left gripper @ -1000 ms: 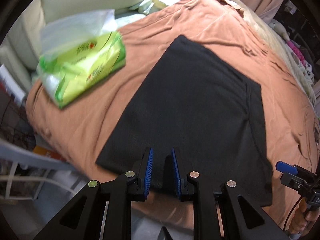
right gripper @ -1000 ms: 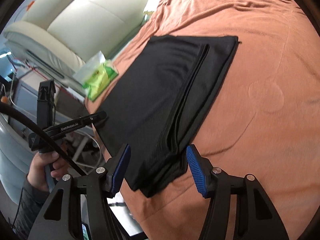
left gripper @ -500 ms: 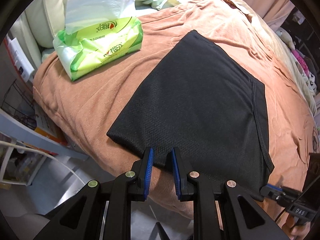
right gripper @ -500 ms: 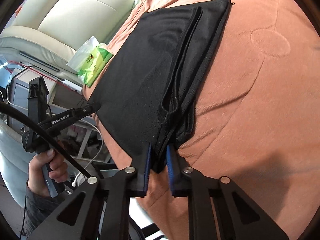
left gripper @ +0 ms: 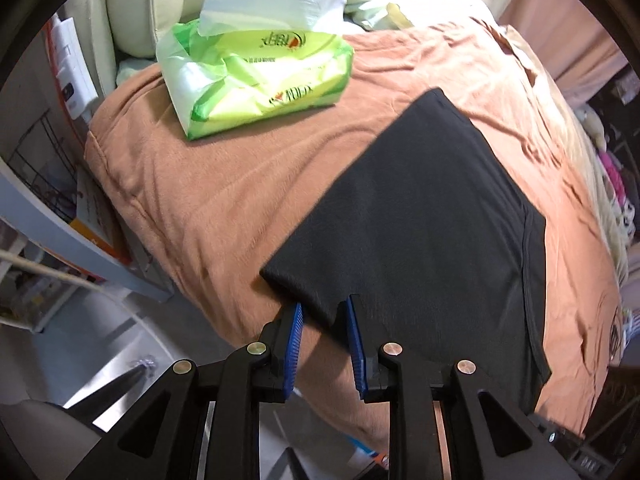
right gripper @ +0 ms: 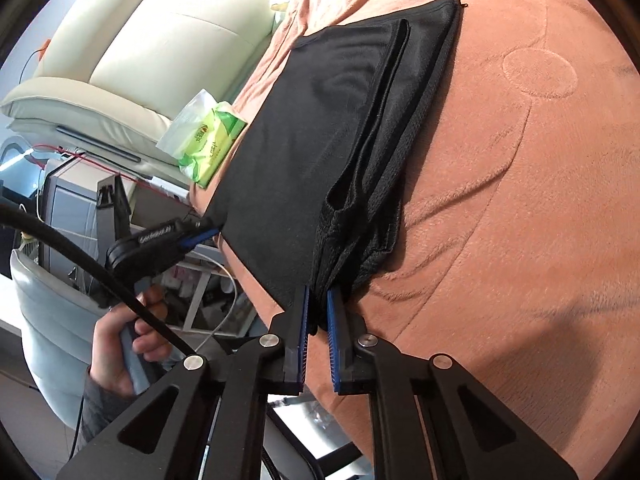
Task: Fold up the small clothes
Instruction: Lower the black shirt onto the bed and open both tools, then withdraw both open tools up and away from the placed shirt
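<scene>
left wrist view:
- left gripper (left gripper: pixel 323 327): jaws narrowly parted, near hem of the black garment (left gripper: pixel 424 232) lies between the blue pads. Right pad sits against the cloth; a gap shows at the left pad. Closing on the hem, can't confirm a clamp from this view.
- garment position: spread flat straight ahead of the tool and off to its right, on the orange blanket (left gripper: pixel 224 184). Near-left corner is just ahead of the left finger.
- why here: judgement, taking the near edge by a corner lets that edge be lifted and carried over for the next fold.
- tissue pack (left gripper: pixel 260 80): ahead-left of the tool, well apart from the garment. Soft green wrapper, open on top, one white tissue sticking up out of the slot; the rest of its contents are hidden.
- beyond the pack: cream sofa cushion (left gripper: pixel 132 8).

right wrist view:
- right gripper (right gripper: pixel 317 314): pads pressed together on the near corner of the garment (right gripper: pixel 320 132), where several layers bunch into a thick stack.
- garment position: runs straight away from the tool; stacked hems along its right side, one smooth layer on the left.
- left gripper (right gripper: pixel 202 234): seen off to the left, tips at the other near corner; the person's hand (right gripper: pixel 128 344) holds the handle lower left.
- why: judgement, both near corners taken keeps the edge straight as it folds.
- risk: judgement, a layer could slip out of the thick stack.
- tissue pack (right gripper: pixel 204 140): ahead-left, beside the garment's far-left edge.
</scene>
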A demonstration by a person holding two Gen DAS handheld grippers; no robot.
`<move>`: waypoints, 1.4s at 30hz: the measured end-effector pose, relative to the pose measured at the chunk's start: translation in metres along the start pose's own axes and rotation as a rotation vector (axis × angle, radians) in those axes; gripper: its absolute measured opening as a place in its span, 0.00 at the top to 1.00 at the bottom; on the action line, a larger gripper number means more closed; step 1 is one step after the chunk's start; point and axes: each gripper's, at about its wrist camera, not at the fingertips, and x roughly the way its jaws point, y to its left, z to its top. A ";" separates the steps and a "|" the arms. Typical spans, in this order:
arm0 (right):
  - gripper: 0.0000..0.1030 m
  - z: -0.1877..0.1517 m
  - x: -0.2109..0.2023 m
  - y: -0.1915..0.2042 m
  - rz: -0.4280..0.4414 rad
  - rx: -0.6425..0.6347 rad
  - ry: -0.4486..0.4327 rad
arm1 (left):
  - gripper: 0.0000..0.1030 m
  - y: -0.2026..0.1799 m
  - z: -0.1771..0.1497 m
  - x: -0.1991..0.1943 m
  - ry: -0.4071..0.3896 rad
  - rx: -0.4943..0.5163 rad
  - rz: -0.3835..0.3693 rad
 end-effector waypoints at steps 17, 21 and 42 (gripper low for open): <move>0.97 0.005 -0.011 0.011 -0.153 -0.086 -0.053 | 0.92 -0.016 0.004 -0.016 -0.057 0.104 0.156; 0.97 0.007 -0.015 0.019 -0.107 -0.151 -0.086 | 0.92 -0.025 0.000 -0.026 -0.072 0.130 0.110; 0.97 0.018 0.040 0.004 -0.187 -0.306 -0.029 | 0.92 -0.043 -0.033 -0.007 -0.032 0.110 -0.025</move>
